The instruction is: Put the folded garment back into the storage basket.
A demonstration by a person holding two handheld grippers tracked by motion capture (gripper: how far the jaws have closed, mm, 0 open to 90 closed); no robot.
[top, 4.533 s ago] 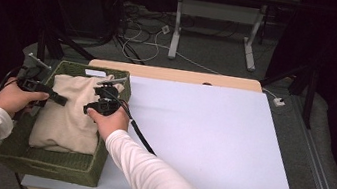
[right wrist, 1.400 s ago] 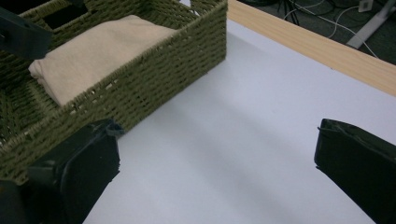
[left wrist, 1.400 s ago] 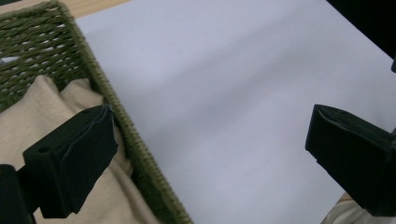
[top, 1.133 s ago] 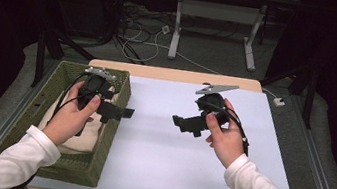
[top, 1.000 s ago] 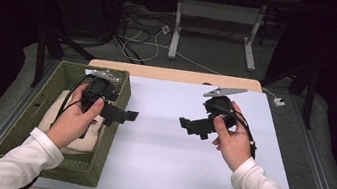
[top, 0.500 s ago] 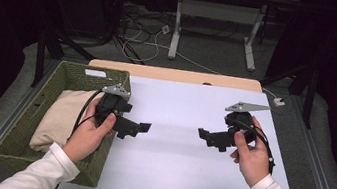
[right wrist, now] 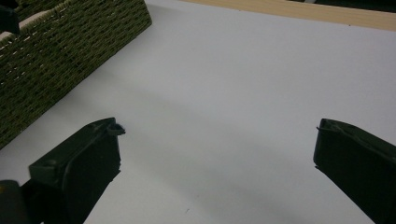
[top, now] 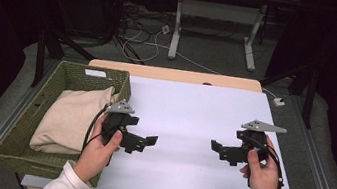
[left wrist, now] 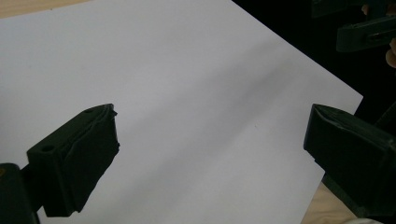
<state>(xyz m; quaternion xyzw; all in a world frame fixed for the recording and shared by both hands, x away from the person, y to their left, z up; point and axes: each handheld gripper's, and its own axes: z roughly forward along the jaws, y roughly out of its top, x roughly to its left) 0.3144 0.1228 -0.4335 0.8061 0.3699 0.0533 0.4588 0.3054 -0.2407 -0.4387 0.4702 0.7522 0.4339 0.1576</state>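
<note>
White sheet (top: 194, 113) covers most of the wooden tabletop (top: 174, 74); bare wood shows as a strip along the far edge, w/ a small dark mark (top: 207, 84) near its middle; white plug (top: 279, 102) lies just off the far right corner, its thin cable running back over the grey floor (top: 320, 147); beyond the far edge, a 2nd table's white legs (top: 177, 25) & a tangle of cables (top: 140, 34) on the floor.
</note>
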